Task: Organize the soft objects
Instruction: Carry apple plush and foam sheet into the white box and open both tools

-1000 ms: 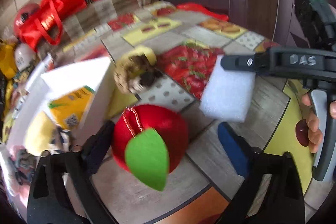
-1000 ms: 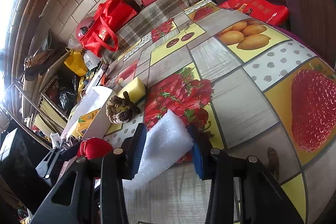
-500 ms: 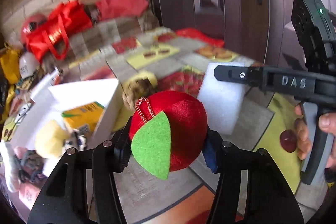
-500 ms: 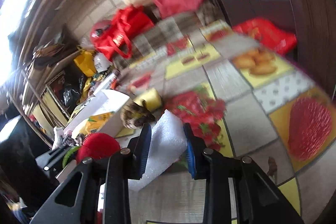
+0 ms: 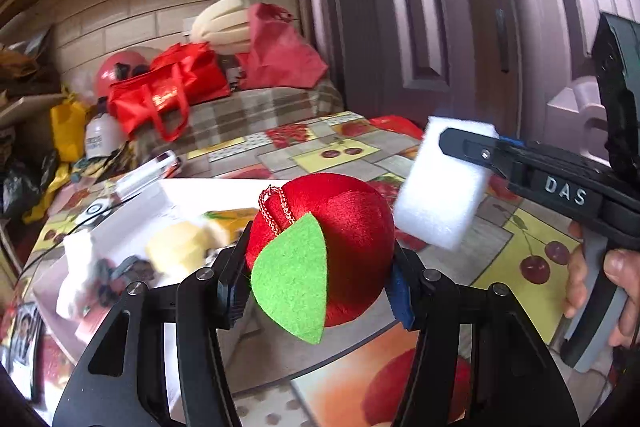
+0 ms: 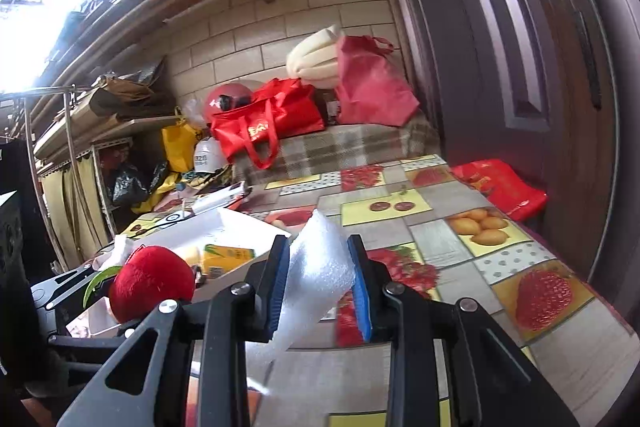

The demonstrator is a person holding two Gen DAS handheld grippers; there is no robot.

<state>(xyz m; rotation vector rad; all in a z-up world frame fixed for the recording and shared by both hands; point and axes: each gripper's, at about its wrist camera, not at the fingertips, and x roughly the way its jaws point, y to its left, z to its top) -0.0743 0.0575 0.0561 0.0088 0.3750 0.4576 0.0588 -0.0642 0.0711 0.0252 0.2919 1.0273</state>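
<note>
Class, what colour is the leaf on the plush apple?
Bright green felt leaf on the red plush apple, clearest in the left wrist view.

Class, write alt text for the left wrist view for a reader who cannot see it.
The left claw grips a red plush apple with a green felt leaf above a fruit-print tablecloth. At right, the right claw holds a white foam block; a white box lies at left.

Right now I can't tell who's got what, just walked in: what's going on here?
A person is sorting soft things with two handheld grippers. The left gripper holds a red plush apple above the table. The right gripper clamps a white foam block. Both hang near an open white box holding other items.
</note>
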